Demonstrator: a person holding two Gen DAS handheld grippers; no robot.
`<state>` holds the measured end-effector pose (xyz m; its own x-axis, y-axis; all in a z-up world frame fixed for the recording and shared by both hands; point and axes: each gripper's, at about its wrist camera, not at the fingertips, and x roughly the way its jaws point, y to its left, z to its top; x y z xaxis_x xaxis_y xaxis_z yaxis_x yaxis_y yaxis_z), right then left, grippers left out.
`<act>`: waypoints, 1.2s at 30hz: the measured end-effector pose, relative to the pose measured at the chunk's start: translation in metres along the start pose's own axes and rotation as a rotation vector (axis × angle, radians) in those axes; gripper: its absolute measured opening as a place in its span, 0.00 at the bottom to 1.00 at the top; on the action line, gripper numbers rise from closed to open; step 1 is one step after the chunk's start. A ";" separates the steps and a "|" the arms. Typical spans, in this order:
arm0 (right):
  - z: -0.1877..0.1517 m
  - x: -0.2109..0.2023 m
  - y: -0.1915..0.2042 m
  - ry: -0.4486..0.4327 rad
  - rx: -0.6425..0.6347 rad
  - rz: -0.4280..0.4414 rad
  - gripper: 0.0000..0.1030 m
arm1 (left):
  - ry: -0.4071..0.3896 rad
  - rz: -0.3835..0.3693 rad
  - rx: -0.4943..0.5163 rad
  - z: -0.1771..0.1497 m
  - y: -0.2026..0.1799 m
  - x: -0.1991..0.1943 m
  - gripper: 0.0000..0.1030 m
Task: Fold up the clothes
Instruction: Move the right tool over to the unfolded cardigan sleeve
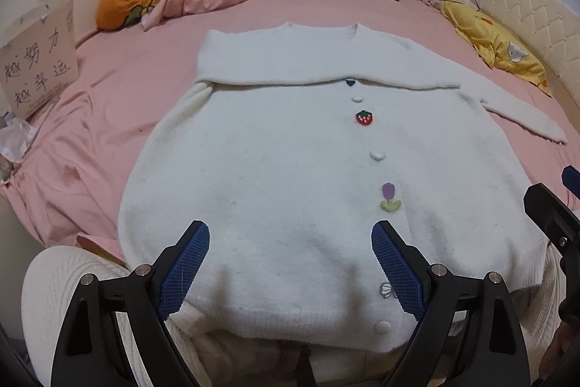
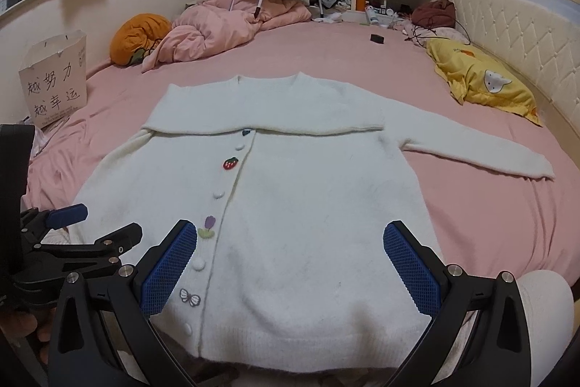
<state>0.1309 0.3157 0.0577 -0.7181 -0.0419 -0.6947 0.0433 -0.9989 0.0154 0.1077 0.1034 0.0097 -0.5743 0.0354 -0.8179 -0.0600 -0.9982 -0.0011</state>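
Left wrist view: the left gripper (image 1: 290, 263) was held open and empty above the hem of the white cardigan (image 1: 290, 169), spread ahead on the pink bed (image 1: 108, 133).

Right wrist view: the right gripper (image 2: 290, 263) was likewise spread, nothing held. The unfolded sleeve (image 2: 489, 155) lay ahead-right; a one-layer pinch could drag the folded sleeve loose.

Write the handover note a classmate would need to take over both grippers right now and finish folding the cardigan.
Left gripper: open, empty, above the hem.
Right gripper: open, empty, beside it.
White cardigan: flat, front up, on the pink bed.
Done: one sleeve folded across the chest.
Left: the other sleeve lies stretched out on the sheet; fold it in, then fold the body.
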 end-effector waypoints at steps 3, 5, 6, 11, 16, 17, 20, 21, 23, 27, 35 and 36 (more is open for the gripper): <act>0.000 0.004 -0.001 0.012 0.010 0.007 1.00 | 0.006 0.016 0.000 0.001 0.000 0.003 0.89; 0.000 0.007 -0.002 0.020 0.017 0.012 1.00 | 0.015 0.020 0.001 0.001 0.000 0.007 0.89; 0.000 0.009 -0.003 0.027 0.026 0.015 1.00 | 0.018 0.022 0.002 0.001 0.000 0.008 0.89; 0.000 0.021 -0.013 0.062 0.085 0.039 1.00 | 0.033 0.037 0.011 0.003 -0.003 0.016 0.89; -0.001 0.034 -0.025 0.097 0.156 0.061 1.00 | 0.046 0.050 0.013 0.003 -0.003 0.024 0.89; -0.001 0.036 -0.026 0.104 0.170 0.067 1.00 | 0.049 0.052 0.010 0.004 -0.002 0.025 0.89; 0.000 0.039 -0.031 0.111 0.203 0.078 1.00 | 0.054 0.054 0.000 0.005 0.001 0.030 0.89; 0.000 0.040 -0.033 0.112 0.212 0.081 1.00 | 0.057 0.056 -0.002 0.005 0.002 0.031 0.89; 0.001 0.043 -0.037 0.114 0.237 0.091 1.00 | 0.063 0.059 -0.007 0.006 0.003 0.034 0.89; 0.000 0.051 -0.051 0.138 0.323 0.151 1.00 | 0.079 0.068 -0.007 0.007 0.001 0.042 0.89; -0.016 0.082 -0.113 0.210 0.764 0.461 1.00 | 0.121 0.105 -0.002 0.008 -0.001 0.060 0.89; -0.018 0.083 -0.122 0.201 0.820 0.489 1.00 | 0.127 0.106 -0.004 0.008 -0.001 0.062 0.89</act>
<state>0.0784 0.4349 -0.0152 -0.6142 -0.5272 -0.5872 -0.2467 -0.5785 0.7775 0.0651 0.1066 -0.0365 -0.4696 -0.0765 -0.8795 -0.0009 -0.9962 0.0872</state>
